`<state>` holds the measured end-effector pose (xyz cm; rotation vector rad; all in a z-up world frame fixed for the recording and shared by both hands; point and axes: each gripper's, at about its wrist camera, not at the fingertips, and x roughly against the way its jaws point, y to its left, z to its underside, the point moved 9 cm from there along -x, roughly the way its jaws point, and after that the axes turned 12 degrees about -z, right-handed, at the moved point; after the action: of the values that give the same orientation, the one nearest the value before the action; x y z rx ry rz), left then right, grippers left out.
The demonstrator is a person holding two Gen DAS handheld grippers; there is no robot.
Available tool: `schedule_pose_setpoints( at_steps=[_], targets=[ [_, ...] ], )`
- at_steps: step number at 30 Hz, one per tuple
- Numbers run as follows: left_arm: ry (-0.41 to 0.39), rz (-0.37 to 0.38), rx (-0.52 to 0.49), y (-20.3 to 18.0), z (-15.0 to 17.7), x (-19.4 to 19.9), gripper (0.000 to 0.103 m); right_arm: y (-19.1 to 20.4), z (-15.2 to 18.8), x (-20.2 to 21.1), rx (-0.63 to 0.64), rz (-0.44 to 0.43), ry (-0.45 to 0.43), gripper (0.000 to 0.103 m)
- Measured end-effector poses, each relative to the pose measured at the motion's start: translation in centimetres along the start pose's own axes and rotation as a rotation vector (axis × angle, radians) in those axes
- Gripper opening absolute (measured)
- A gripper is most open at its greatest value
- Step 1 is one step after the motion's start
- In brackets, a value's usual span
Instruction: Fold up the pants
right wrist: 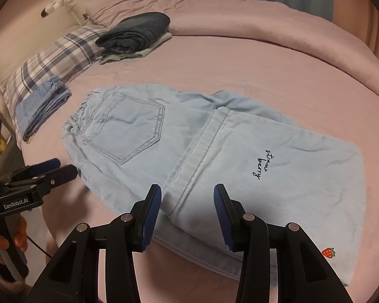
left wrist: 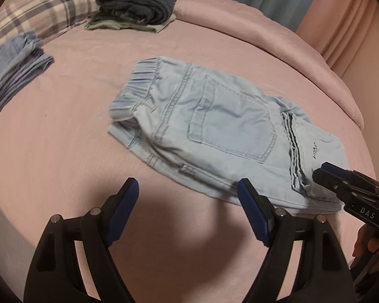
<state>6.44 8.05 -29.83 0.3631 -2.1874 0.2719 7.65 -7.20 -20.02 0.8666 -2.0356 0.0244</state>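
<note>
Light blue denim pants (left wrist: 230,126) lie on the pink bed, back pocket up, elastic waistband at the far left, leg ends folded over the seat. In the right wrist view the pants (right wrist: 214,151) show a folded leg panel with "straw berry" script and a strawberry patch. My left gripper (left wrist: 188,189) is open and empty above the sheet, at the pants' near edge. My right gripper (right wrist: 187,197) is open, its fingers either side of the folded leg's hem. Each gripper shows in the other's view: the right (left wrist: 326,171) and the left (right wrist: 60,168).
A stack of dark folded jeans on pale clothes (left wrist: 136,7) lies at the far side. A folded blue garment (right wrist: 43,108) lies left by a plaid pillow (right wrist: 58,55). A rolled pink duvet (right wrist: 240,15) runs along the back. The pink sheet (left wrist: 63,139) surrounds the pants.
</note>
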Motion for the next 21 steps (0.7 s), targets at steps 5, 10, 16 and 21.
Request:
schedule_pose_setpoints(
  at_steps=[5, 10, 16, 21],
  targets=[
    [0.019, 0.013, 0.022, 0.3, 0.1, -0.4, 0.081, 0.0, -0.1, -0.1, -0.004, 0.003, 0.0, 0.044],
    [0.054, 0.051, 0.07, 0.7, 0.0, -1.0, 0.085, 0.0, -0.2, -0.3, -0.01, 0.004, 0.006, 0.044],
    [0.104, 0.192, 0.227, 1.4, -0.4, -1.4, 0.094, 0.1, -0.2, -0.6, -0.009, 0.005, 0.009, 0.044],
    [0.143, 0.308, 0.387, 2.7, -0.7, -1.3, 0.094, 0.1, -0.2, -0.6, -0.013, 0.006, 0.003, 0.044]
  ],
)
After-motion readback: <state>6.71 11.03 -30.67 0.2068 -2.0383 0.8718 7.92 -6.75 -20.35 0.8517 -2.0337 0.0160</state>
